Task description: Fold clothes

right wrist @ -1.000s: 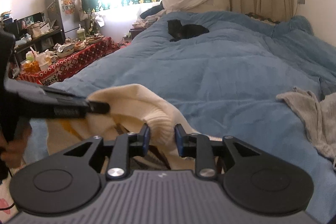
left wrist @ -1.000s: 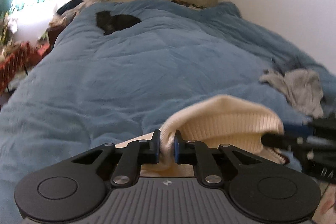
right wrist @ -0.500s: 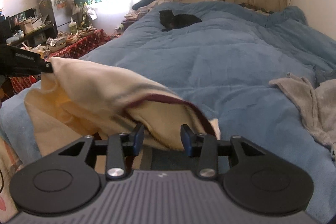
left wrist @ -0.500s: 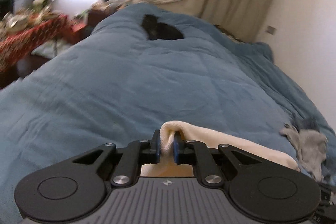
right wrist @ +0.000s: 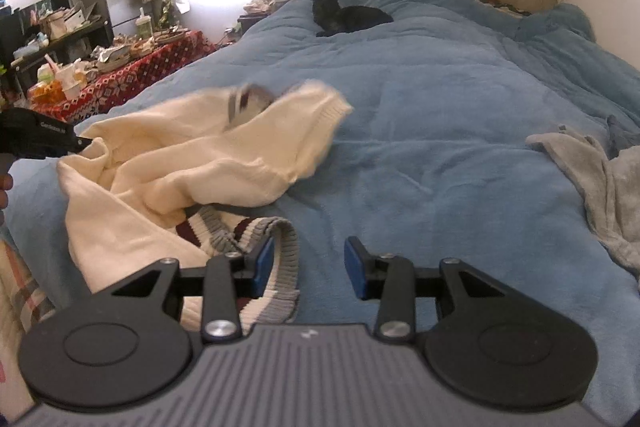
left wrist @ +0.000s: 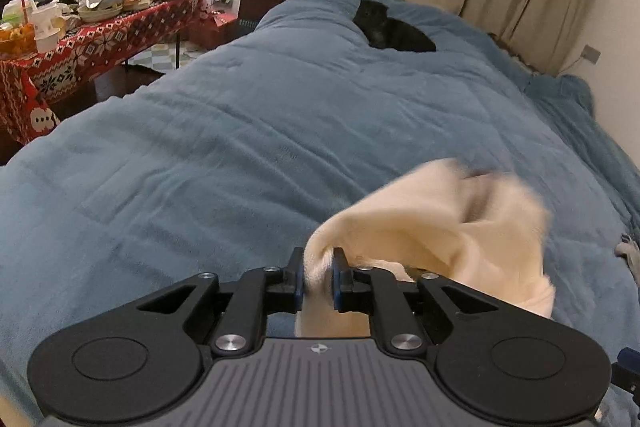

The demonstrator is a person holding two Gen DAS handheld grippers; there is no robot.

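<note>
Home bedroom: blue-quilted bed (right wrist: 440, 115)

Black cat (right wrist: 348, 17) (curled) on blue duvet (right wrist: 440, 115)

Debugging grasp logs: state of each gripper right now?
Left gripper: closed, pinching the cream sweater.
Right gripper: open, holding nothing; the sweater's striped hem lies beside its left finger.
</note>
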